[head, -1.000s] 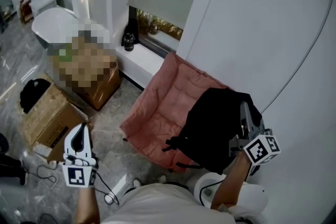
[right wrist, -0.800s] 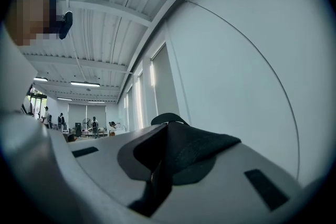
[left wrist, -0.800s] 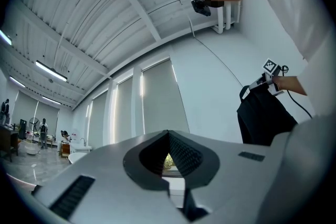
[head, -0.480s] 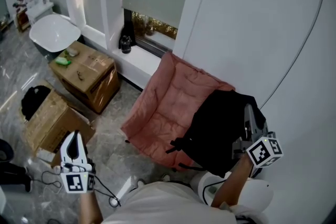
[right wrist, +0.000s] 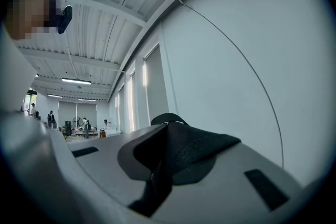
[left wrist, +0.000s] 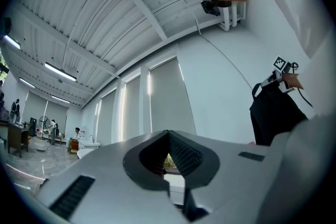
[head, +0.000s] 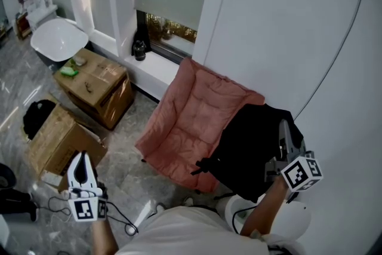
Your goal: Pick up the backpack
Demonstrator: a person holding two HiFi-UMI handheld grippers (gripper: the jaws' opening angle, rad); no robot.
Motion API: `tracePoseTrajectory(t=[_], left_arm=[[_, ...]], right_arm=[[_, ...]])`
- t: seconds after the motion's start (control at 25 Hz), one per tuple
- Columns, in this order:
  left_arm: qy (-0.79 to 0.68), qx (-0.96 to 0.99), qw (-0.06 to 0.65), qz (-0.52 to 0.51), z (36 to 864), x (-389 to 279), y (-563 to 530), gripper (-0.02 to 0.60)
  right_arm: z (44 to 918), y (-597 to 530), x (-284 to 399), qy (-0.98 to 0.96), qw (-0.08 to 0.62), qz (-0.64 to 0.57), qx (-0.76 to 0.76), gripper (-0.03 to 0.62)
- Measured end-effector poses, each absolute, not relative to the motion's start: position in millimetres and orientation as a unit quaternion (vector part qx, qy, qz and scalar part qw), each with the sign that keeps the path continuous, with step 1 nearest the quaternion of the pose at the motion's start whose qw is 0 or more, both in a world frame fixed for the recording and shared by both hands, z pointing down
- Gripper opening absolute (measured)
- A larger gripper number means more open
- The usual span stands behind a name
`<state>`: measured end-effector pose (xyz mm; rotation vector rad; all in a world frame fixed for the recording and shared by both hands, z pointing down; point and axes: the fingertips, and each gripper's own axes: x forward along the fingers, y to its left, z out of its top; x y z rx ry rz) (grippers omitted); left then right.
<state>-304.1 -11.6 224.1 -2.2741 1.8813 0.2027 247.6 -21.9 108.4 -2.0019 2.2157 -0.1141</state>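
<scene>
The black backpack [head: 248,149] hangs in the air in front of the white wall, over the right side of a pink folding chair [head: 191,116]. My right gripper [head: 285,128] is shut on the top of the backpack, and dark fabric [right wrist: 194,147] fills its jaws in the right gripper view. Low at the left my left gripper [head: 79,156] hovers above the floor, shut with nothing in it. In the left gripper view the backpack [left wrist: 273,113] shows at the far right, hanging from the other gripper.
Two cardboard boxes [head: 98,83] [head: 57,140] stand on the marble floor to the left. A black bag [head: 37,113] lies beside them, and cables [head: 119,221] trail by my feet. A white basin [head: 58,40] is at the far left. The white wall [head: 298,39] is close on the right.
My right gripper has shifted slightly with the backpack still hanging from it. The left gripper sits a little lower in the head view. Both stay shut.
</scene>
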Motion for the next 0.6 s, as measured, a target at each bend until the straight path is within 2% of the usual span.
tracePoseTrajectory(t=[0.6], left_arm=[[0.624, -0.774, 0.092, 0.053, 218.2, -287.7, -12.8, 0.011]], right_arm=[[117.5, -15.5, 260.9, 0.727, 0.082, -0.060, -0.679, 0.034]])
